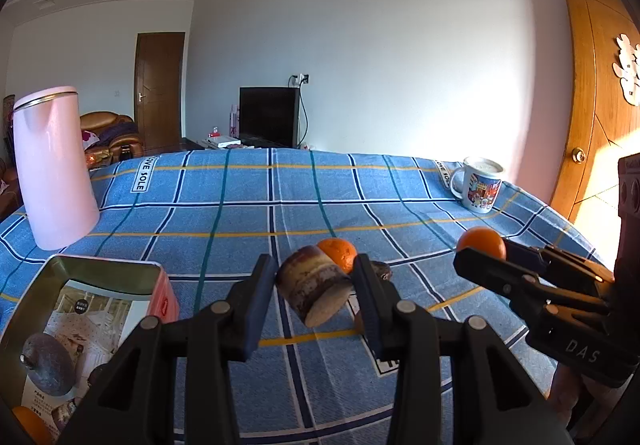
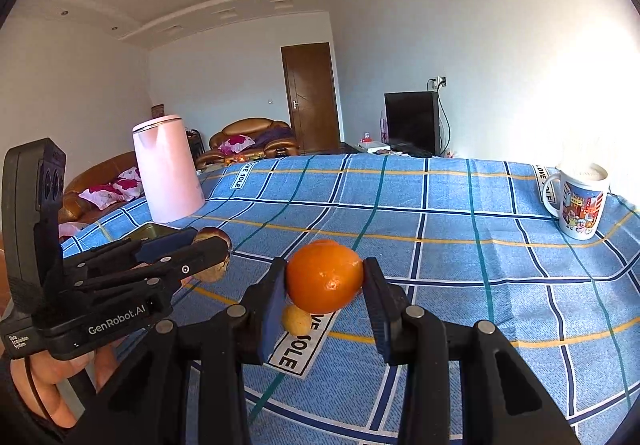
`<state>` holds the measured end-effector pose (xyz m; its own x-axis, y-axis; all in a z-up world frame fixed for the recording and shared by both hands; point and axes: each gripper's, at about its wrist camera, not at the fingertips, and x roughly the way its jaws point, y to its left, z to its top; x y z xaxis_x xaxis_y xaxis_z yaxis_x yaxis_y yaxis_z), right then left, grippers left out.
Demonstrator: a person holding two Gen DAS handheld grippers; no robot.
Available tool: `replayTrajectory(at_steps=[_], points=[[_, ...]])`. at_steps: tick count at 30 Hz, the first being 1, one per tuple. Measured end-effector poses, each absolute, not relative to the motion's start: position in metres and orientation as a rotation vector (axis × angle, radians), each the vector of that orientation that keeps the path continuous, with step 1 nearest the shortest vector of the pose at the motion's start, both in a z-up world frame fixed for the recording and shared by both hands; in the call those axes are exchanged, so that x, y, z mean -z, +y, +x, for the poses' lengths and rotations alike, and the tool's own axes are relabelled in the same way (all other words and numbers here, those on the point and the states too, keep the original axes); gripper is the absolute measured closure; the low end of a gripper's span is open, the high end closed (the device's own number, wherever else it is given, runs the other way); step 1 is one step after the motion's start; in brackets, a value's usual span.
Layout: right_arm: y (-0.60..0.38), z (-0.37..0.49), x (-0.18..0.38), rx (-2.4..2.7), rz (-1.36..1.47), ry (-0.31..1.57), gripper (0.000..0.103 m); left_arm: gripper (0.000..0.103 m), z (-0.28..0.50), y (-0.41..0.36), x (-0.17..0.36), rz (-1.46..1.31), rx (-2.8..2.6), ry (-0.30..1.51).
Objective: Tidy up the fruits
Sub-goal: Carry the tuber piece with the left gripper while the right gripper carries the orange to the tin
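My left gripper (image 1: 316, 281) is shut on a brown, cup-shaped object (image 1: 314, 287) and holds it above the blue checked cloth. Behind it an orange (image 1: 338, 252) and a small dark fruit (image 1: 382, 270) lie on the cloth. My right gripper (image 2: 325, 279) is shut on an orange (image 2: 325, 276), held above the cloth; it also shows in the left wrist view (image 1: 482, 243). A small yellow fruit (image 2: 297, 320) lies below it. An open tin box (image 1: 86, 321) at lower left holds a dark avocado (image 1: 48, 363) and an orange (image 1: 30, 423).
A pink kettle (image 1: 52, 169) stands at the far left of the table. A printed mug (image 1: 480, 184) stands at the far right. The blue checked cloth (image 1: 248, 213) covers the table. A wooden door (image 1: 596, 85) is to the right.
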<state>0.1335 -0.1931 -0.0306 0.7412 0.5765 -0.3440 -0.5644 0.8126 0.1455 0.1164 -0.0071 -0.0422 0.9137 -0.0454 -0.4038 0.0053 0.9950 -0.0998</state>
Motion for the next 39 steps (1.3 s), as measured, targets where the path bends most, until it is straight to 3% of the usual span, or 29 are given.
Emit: replayTrajectory(at_steps=[24, 39], points=[[-0.198, 0.107, 0.022, -0.628, 0.013, 0.238, 0.063, 0.061, 0.079, -0.01, 0.032, -0.041, -0.036, 0.292], [-0.151, 0.098, 0.016, -0.766, 0.003, 0.271, 0.063, 0.061, 0.044, 0.039, 0.02, -0.071, -0.137, 0.266]])
